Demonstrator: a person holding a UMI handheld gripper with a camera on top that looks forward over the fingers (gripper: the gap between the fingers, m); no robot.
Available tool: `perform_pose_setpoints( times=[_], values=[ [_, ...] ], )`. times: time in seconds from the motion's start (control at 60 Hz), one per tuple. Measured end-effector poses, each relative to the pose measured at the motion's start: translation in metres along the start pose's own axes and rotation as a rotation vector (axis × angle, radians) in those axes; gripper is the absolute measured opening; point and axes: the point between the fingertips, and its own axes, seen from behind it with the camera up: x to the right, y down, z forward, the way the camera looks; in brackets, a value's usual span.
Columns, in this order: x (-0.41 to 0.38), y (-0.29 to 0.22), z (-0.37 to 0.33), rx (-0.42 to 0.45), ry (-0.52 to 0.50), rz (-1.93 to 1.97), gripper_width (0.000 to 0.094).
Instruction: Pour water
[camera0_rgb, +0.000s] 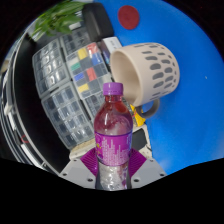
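Observation:
A clear plastic bottle (113, 128) with a purple cap and a purple label stands upright between my fingers, and my gripper (112, 160) is shut on the bottle at its label. The purple pads (88, 158) press against both sides of it. Just beyond the cap, a white mug (148, 68) with grey oval dots appears tilted, its open mouth facing the bottle. The mug's handle shows below it to the right of the bottle. The mug sits on a blue surface (190, 120).
A clear plastic organiser (65, 85) with coloured stickers stands left of the mug. A green plant (55, 20) is behind it. A red circle (128, 15) marks the blue surface beyond the mug. A yellow item (138, 118) peeks out beside the bottle.

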Motion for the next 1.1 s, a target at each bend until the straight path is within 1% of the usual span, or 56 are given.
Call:
perform_pose_setpoints(
  times=[0.117,0.233,0.3,0.317,0.333,0.45,0.533,0.55,0.567,0.65,0.8,0.85,0.983,1.1],
  values=[
    [0.001,-0.006,0.000,0.007,0.009,0.058,0.0352],
    [0.002,-0.010,-0.002,-0.001,0.024,0.010,0.0354],
    [0.002,-0.008,-0.003,-0.019,0.054,-0.081,0.0353],
    [0.001,-0.008,-0.003,-0.022,0.058,-0.110,0.0370],
    [-0.001,-0.008,-0.004,-0.025,0.060,-0.144,0.0362],
    [-0.023,-0.009,-0.010,-0.043,0.069,-0.478,0.0364],
    [-0.063,-0.023,-0.020,0.001,0.041,-0.754,0.0365],
    [-0.066,-0.028,-0.021,0.021,0.022,-0.813,0.0366],
    [-0.078,-0.028,-0.028,0.020,0.036,-0.871,0.0365],
    [-0.112,-0.045,-0.041,0.054,0.040,-1.148,0.0366],
    [-0.155,-0.092,-0.055,0.157,0.093,-1.589,0.0378],
    [-0.162,-0.112,-0.057,0.198,0.102,-1.678,0.0378],
    [-0.164,-0.164,-0.059,0.258,0.159,-1.816,0.0378],
    [-0.143,-0.207,-0.053,0.263,0.225,-1.854,0.0378]
  ],
)
